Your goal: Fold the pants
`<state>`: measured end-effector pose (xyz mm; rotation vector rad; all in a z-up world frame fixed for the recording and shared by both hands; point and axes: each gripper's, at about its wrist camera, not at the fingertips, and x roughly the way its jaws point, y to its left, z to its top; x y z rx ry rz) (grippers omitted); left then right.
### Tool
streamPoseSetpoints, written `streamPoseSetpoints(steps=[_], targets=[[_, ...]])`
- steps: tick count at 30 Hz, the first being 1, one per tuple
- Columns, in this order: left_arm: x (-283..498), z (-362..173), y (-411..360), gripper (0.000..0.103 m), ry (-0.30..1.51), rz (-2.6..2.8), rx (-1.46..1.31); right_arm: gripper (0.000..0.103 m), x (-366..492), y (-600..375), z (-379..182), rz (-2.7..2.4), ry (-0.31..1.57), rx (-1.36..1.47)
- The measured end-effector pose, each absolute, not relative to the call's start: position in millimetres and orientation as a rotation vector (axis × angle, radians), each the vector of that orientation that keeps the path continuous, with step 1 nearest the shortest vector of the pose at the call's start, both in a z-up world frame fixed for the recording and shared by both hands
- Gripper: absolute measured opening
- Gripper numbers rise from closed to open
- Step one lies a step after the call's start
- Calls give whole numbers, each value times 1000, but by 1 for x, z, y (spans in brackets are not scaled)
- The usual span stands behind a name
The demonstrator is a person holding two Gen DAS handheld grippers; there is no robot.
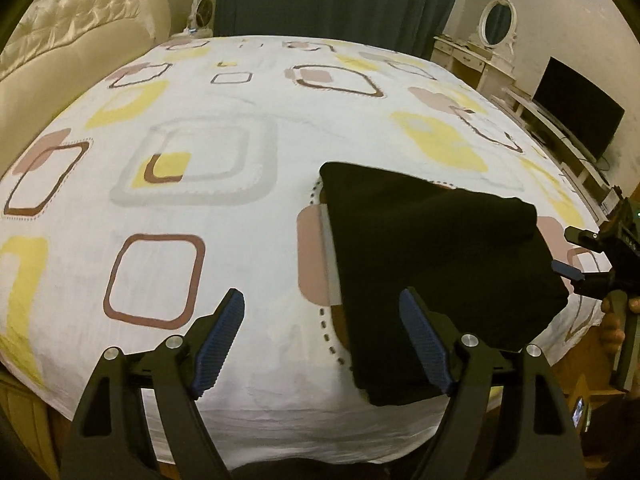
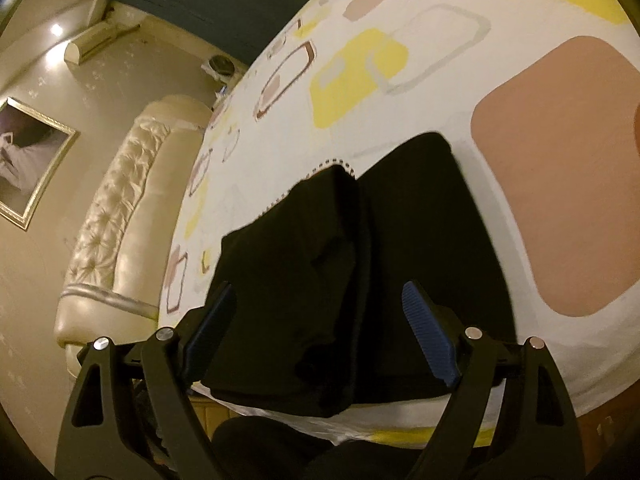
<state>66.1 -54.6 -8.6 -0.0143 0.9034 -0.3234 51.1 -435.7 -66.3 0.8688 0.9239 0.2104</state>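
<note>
The black pants [image 1: 432,264] are lying folded on the bed [image 1: 240,208], near its edge. The left tongs [image 1: 320,344] are hanging wide apart, holding nothing. The right tongs [image 2: 320,332] are gaping wide too, over the pants, gripping nothing.

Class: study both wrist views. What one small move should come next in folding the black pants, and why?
Probably close the right hand-held gripper on the near edge of the black pants. Both hand-held grippers are open and hold nothing, the left hand-held gripper mostly over bare bedsheet, while the pants lie in a loose, uneven fold.
</note>
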Motion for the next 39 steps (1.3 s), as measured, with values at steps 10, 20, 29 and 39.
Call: streamPoseSetpoints(steps=[10, 20, 29, 39], targets=[[68, -23, -54, 79, 937, -333, -13, 80, 68, -414, -82, 187, 1015, 753], [69, -26, -54, 79, 939, -319, 8, 27, 75, -376, -88, 279, 1122, 610], [70, -26, -52, 79, 928, -312, 12, 17, 69, -371, -61, 296, 1056, 597], [68, -21, -51, 79, 918, -318, 4, 15, 58, -385, -10, 335, 932, 587]])
